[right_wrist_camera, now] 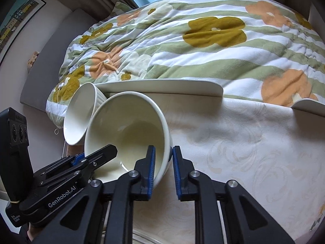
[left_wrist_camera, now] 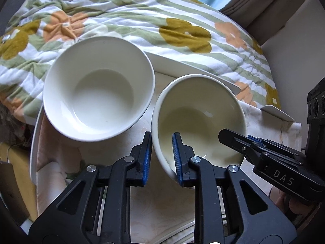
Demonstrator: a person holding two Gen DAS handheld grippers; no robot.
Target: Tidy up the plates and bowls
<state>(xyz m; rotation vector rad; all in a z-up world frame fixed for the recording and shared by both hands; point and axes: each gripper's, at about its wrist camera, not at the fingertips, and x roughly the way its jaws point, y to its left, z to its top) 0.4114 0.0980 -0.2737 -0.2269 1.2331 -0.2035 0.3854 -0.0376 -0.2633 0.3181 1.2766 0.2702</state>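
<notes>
Both grippers, left (left_wrist_camera: pixel 161 158) and right (right_wrist_camera: pixel 164 170), apparently clamp the cream bowl (left_wrist_camera: pixel 200 118).

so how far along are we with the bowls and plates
Done: nothing looks stacked yet; the white bowl sits apart, and white plates lie separately by the floral quilt.
In hand: the left gripper and right gripper are each clamped on opposite sides of the cream bowl's rim.
Left: moving that bowl, probably nesting it with the white one, then gathering the plates.
</notes>
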